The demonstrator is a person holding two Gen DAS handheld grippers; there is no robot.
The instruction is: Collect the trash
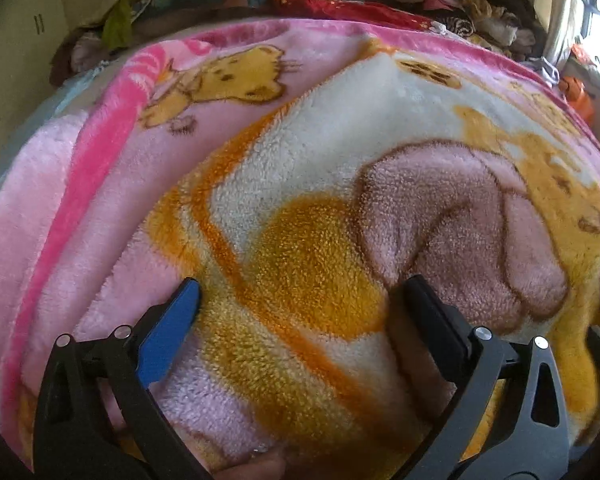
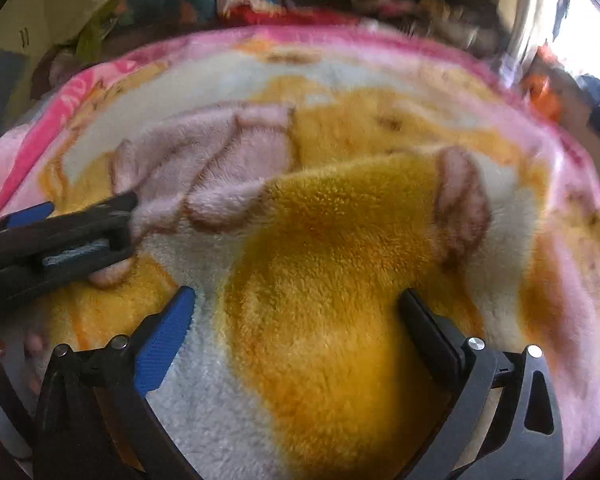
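No trash to be made out in either view. R wrist view is blurred, esp. top edge. One fleece blanket (image 1: 308, 152), pink/white/orange w/ cartoon print, fills both views and hides whatever lies under it. Heap of clothes (image 1: 480, 12) behind it, partly cut off. Left tongs (image 1: 300, 290) apart, nothing between, low over the blanket. Right tongs (image 2: 296, 298) apart too, a raised orange fold between the fingers; contact unclear. Left tongs show at left of R view.
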